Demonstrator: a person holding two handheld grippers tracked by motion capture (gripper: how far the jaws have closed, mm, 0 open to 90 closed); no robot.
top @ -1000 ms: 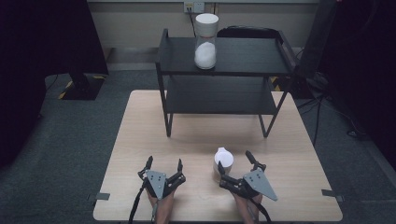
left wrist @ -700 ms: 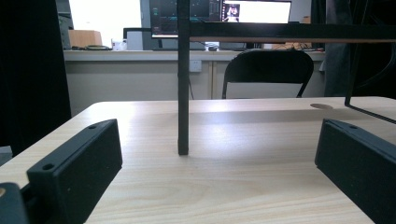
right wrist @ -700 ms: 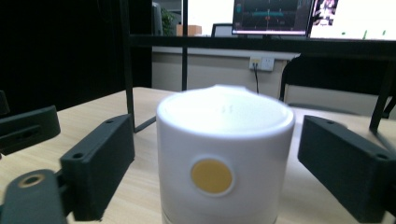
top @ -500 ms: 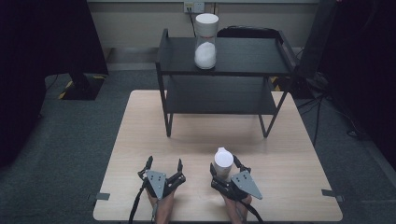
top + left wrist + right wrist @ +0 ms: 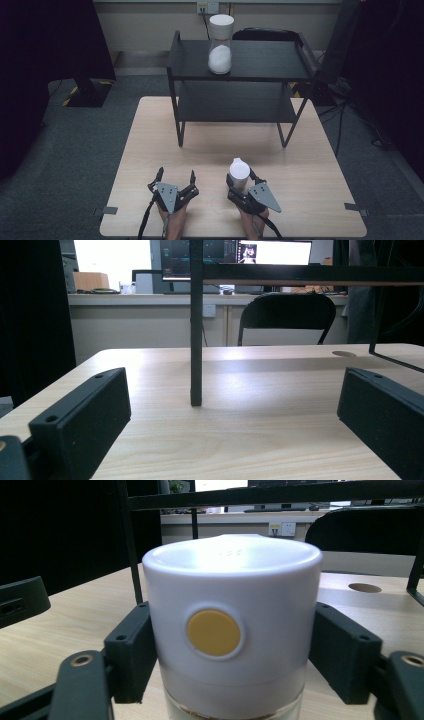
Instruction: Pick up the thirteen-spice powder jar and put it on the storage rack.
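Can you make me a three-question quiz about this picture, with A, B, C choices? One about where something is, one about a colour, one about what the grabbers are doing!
1. Where is the tall jar?
A. top of the black shelf
B. floor
C. chair

2. What colour is the button on the white container?
A. blue
B. yellow
C. green

3. What is the left gripper doing?
A. squeezing a cup
B. holding a cable
C. open, holding nothing

Answers: 1 A, it stands on the top tier. 2 B, a yellow circle. 3 C, its jaws are spread over bare table; the right gripper holds the container.
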